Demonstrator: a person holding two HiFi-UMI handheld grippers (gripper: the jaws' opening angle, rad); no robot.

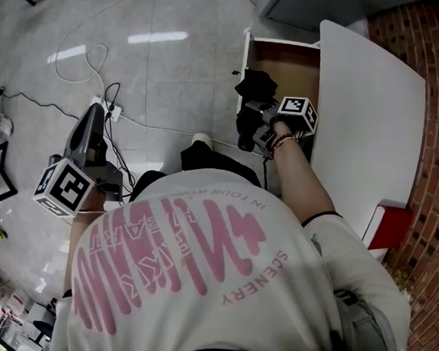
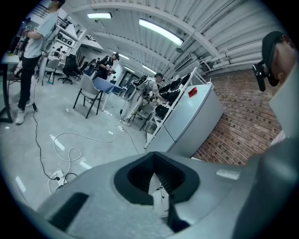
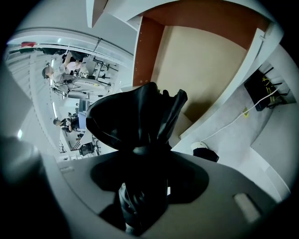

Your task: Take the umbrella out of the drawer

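A lab or workshop — equipment racks [image 2: 170,91], loose floor cables [image 2: 80,135], chairs [image 2: 88,88]

Your shirt [image 1: 195,283] is blocking most of the floor [image 1: 175,68] below in the head view. The umbrella [image 3: 140,126] is covering the pads of the right gripper [image 3: 140,191], and its lower end is running off the right gripper view's bottom edge. It's also hiding part of the drawer [image 3: 201,70].
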